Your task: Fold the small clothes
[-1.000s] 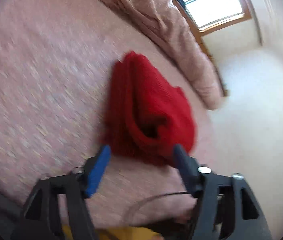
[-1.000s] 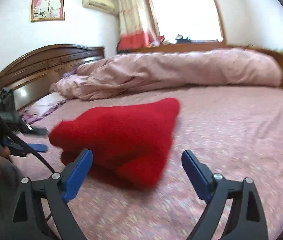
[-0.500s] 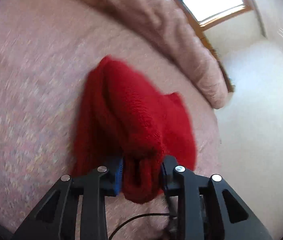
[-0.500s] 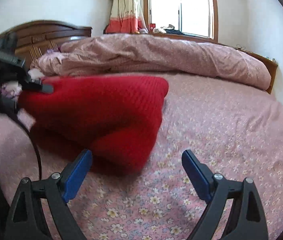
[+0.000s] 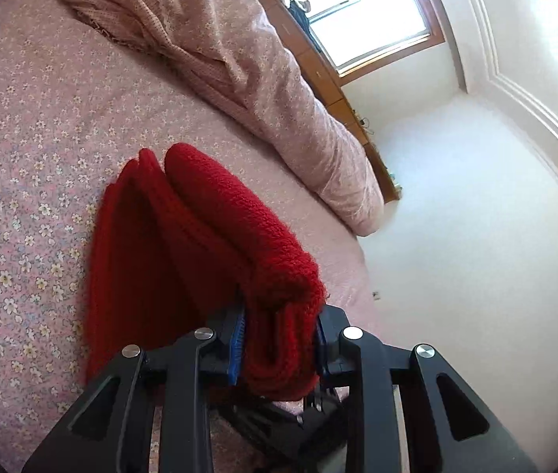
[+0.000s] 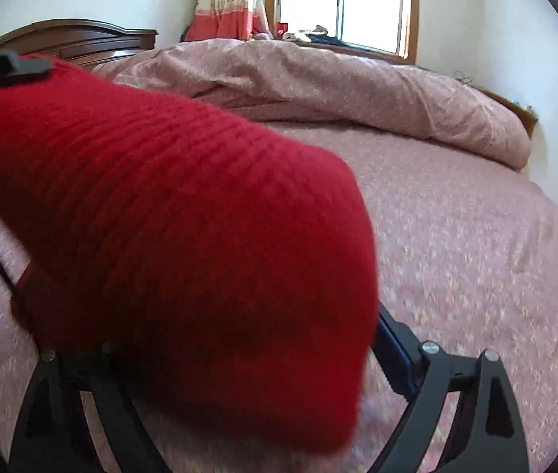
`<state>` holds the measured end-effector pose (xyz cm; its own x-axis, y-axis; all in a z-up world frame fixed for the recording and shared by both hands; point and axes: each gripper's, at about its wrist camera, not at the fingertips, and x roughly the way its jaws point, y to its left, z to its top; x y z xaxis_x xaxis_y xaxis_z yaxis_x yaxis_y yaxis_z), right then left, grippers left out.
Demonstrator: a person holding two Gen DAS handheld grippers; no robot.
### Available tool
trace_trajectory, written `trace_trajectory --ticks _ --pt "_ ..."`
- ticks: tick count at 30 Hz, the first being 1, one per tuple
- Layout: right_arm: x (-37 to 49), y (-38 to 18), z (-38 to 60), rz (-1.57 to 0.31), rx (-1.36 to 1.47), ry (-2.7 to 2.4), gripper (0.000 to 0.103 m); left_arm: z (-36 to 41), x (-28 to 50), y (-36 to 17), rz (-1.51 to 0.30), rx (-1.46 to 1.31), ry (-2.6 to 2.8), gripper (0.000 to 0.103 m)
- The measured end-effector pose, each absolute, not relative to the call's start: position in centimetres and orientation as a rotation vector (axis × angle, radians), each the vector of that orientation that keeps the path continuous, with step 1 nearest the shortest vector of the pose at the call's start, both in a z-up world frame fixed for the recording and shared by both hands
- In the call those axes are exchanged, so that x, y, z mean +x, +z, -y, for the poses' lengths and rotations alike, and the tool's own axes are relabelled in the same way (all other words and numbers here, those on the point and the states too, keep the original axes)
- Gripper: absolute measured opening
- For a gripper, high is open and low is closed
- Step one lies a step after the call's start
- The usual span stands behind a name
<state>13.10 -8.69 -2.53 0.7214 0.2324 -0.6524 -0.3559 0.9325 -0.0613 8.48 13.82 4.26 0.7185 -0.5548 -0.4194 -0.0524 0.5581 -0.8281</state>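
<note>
A folded red knit garment point(image 5: 200, 244) lies on the pink flowered bed sheet point(image 5: 22, 157). My left gripper point(image 5: 279, 339) is shut on the garment's near end and lifts it off the sheet. In the right wrist view the red garment point(image 6: 184, 213) fills the left and middle, raised close in front of the camera. My right gripper point(image 6: 239, 354) is open, with the garment between and over its fingers; only the right blue pad point(image 6: 393, 347) shows, the left one is hidden.
A rumpled pink duvet point(image 5: 239, 59) lies along the far side of the bed, also in the right wrist view point(image 6: 338, 82). A dark wooden headboard point(image 6: 81, 39), a window point(image 6: 357, 0) and white walls stand behind. The bed edge point(image 5: 357, 276) is at the right.
My left gripper closed on the garment's near end and lifted it. The right gripper moved in toward the garment, which now covers its left finger.
</note>
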Motion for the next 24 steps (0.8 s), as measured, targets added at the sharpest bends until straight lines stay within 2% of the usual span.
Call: trace_trajectory --ticks 4,10,13,21,24 --pt "14.1 -2.5 11.3 -0.705 -0.083 0.239 0.093 -14.4 7.2 3.3 -0.762 -0.88 -0.227 0.021" --pt "12.4 -3.7 16.5 -0.753 -0.046 0.338 0.093 -13.3 6.2 -0.5 -0.919 -0.746 -0.099 0.021" --pt "11.9 -4.2 17.0 -0.76 -0.052 0.339 0.093 -12.1 6.7 -0.4 -0.914 -0.648 -0.045 0.022" --pt "8.8 -3.4 18.6 -0.753 -0.101 0.317 0.093 -12.0 6.7 -0.7 -0.912 -0.659 -0.044 0.031" --pt "7.6 -2.7 19.0 -0.724 -0.182 0.235 0.093 -11.7 5.7 0.4 -0.906 -0.606 -0.033 0.031"
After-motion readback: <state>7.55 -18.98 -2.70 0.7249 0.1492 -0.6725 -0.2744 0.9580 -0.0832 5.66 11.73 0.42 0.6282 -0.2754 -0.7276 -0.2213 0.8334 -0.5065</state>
